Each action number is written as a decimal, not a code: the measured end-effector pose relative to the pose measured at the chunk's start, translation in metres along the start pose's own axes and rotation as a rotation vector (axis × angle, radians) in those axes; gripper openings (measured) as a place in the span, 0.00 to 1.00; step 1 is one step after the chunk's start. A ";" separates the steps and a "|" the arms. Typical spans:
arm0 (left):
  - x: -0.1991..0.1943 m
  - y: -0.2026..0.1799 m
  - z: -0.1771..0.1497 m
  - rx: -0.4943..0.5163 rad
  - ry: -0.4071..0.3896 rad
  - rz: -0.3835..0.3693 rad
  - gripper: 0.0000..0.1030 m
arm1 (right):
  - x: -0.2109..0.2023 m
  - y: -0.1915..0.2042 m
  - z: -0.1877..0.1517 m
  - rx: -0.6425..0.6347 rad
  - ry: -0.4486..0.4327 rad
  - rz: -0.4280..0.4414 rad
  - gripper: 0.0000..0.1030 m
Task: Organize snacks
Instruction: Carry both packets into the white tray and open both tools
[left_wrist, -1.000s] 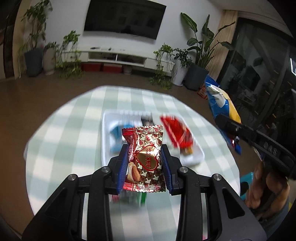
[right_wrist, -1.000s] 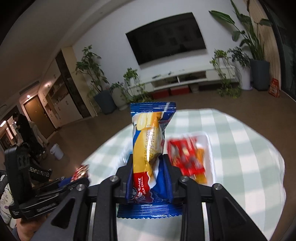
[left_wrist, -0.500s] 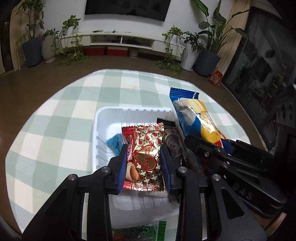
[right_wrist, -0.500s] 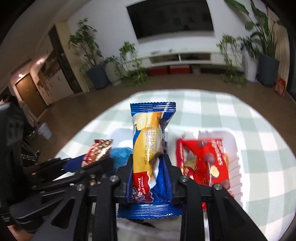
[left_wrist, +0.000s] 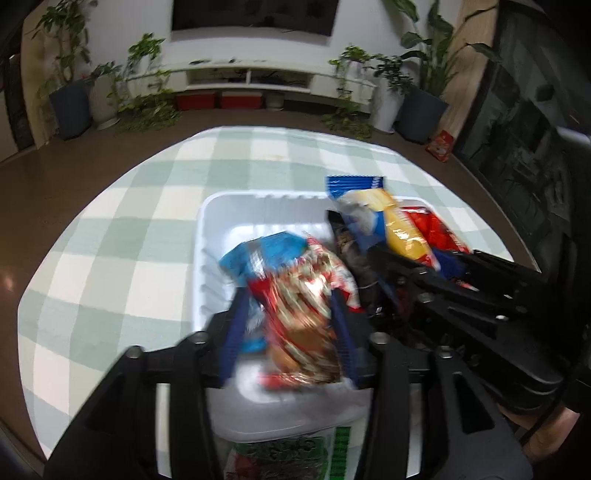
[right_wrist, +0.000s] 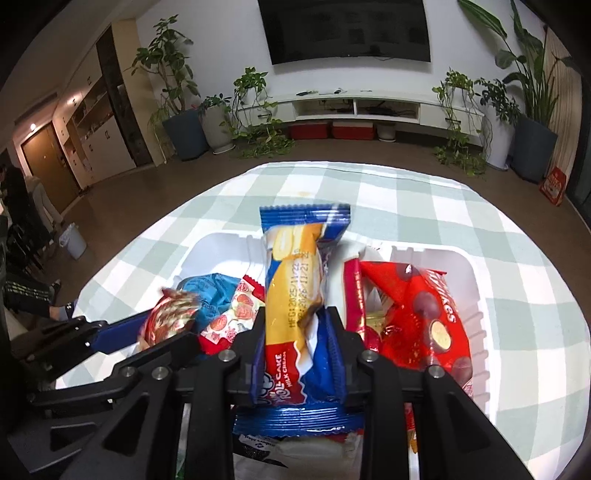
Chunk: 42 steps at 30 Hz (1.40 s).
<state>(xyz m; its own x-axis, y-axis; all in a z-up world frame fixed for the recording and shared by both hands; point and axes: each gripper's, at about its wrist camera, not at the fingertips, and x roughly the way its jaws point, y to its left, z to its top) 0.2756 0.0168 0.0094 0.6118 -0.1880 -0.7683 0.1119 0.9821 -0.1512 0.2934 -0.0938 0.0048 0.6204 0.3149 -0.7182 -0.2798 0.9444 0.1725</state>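
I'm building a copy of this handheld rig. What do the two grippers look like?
Both the left gripper and the right gripper are matte black, with angular open-frame linkage arms, silver screw heads at the pivots, and blue ribbed pads lining the fingers. No cables or markings show.

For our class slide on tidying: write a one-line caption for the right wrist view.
Right hand-held gripper holds a blue roll-cake pack over a white tray of snacks.
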 end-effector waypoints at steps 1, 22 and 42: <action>0.001 0.004 0.000 -0.013 0.005 -0.002 0.55 | 0.000 0.000 0.000 -0.003 -0.005 -0.005 0.31; -0.048 0.000 -0.015 -0.035 -0.070 -0.005 0.66 | -0.001 0.000 0.003 0.049 -0.006 0.078 0.34; -0.113 0.001 -0.092 -0.025 -0.109 -0.047 0.97 | -0.068 -0.054 0.007 0.323 -0.171 0.166 1.00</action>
<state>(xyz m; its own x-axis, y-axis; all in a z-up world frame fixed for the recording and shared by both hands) 0.1343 0.0383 0.0385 0.6884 -0.2308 -0.6877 0.1241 0.9715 -0.2018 0.2715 -0.1660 0.0492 0.7068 0.4514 -0.5447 -0.1591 0.8517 0.4993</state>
